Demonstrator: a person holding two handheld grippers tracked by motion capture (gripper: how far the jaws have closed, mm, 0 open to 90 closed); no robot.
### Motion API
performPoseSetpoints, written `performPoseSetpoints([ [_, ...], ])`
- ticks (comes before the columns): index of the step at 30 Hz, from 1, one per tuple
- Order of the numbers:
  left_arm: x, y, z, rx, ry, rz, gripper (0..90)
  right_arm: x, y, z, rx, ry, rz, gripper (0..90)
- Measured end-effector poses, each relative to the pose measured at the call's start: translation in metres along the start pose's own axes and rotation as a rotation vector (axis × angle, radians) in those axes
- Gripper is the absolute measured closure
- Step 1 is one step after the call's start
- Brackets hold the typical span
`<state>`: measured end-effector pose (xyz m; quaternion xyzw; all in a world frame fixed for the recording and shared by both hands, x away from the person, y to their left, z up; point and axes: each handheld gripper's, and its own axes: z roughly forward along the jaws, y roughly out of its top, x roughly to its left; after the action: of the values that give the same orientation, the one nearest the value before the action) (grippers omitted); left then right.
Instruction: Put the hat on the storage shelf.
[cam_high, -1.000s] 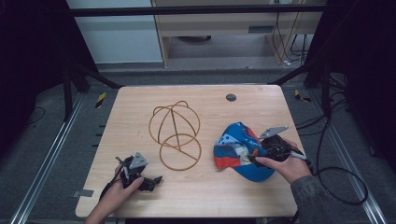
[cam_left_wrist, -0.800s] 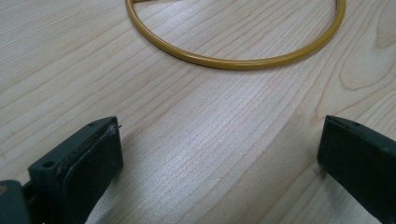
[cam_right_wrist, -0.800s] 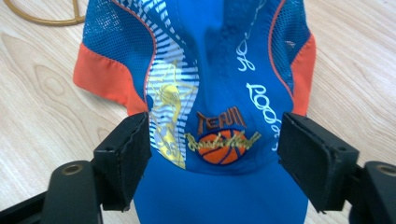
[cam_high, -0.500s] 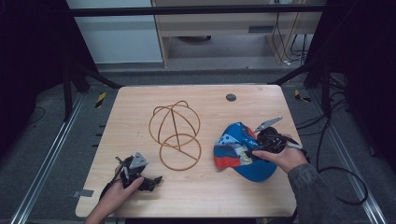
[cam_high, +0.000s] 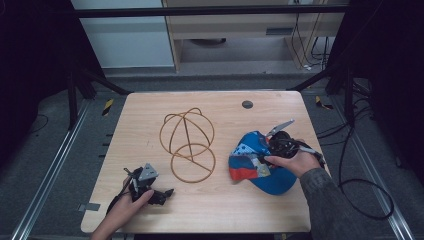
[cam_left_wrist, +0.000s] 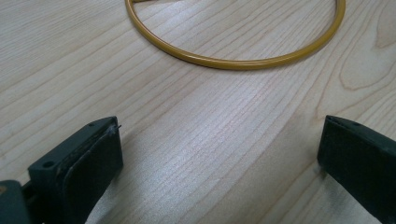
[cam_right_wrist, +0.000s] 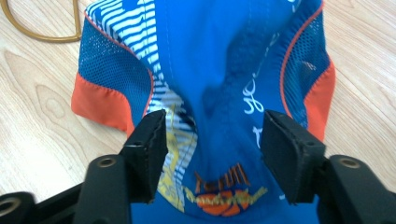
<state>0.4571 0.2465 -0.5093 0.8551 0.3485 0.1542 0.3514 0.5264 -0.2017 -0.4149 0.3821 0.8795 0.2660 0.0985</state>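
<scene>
A blue cap (cam_high: 245, 167) with orange and white panels lies at the right of the wooden table (cam_high: 145, 110). My right gripper (cam_high: 261, 160) is down on it, jaws open and straddling the creased crown of the cap (cam_right_wrist: 219, 60); in the right gripper view my right gripper (cam_right_wrist: 212, 135) has fabric between the pads. A gold wire hat frame (cam_high: 193, 182), a dome on a ring base, stands mid-table. My left gripper (cam_high: 162, 194) rests open near the front left edge; in the left gripper view my left gripper (cam_left_wrist: 219, 154) holds nothing, the frame's ring (cam_left_wrist: 233, 63) just ahead.
A small black round grommet (cam_high: 247, 104) sits in the tabletop at the back right. Part of the wire frame (cam_right_wrist: 42, 37) shows beyond the cap's left side. Dark metal rails and cables surround the table on the floor.
My right gripper has moved left and settled lower over the cap's crown. The left gripper and the wire frame have stayed where they were.
</scene>
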Motion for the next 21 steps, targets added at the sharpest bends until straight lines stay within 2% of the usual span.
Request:
performPoseSetpoints([
  [3, 0.0, 0.0, 0.0, 0.0, 0.0, 0.0, 0.0, 0.0, 0.004, 0.005, 0.019, -0.001, -0.013, 48.3],
  [4, 0.0, 0.0, 0.0, 0.0, 0.0, 0.0, 0.0, 0.001, 0.004, 0.007, 0.026, 0.007, -0.014, 56.0],
  [10, 0.0, 0.0, 0.0, 0.0, -0.002, 0.003, 0.0, 0.0, 0.003, 0.009, 0.039, 0.044, -0.029, 84.9],
  [11, 0.0, 0.0, 0.0, 0.0, -0.001, 0.003, 0.0, 0.0, 0.003, 0.008, 0.038, 0.048, -0.029, 87.5],
  [19, 0.0, 0.0, 0.0, 0.0, -0.001, 0.002, 0.0, -0.001, 0.001, -0.001, 0.021, 0.064, -0.009, 89.9],
  [21, 0.0, 0.0, 0.0, 0.0, -0.001, 0.002, 0.0, -0.003, -0.002, -0.009, -0.012, 0.072, -0.001, 89.9],
])
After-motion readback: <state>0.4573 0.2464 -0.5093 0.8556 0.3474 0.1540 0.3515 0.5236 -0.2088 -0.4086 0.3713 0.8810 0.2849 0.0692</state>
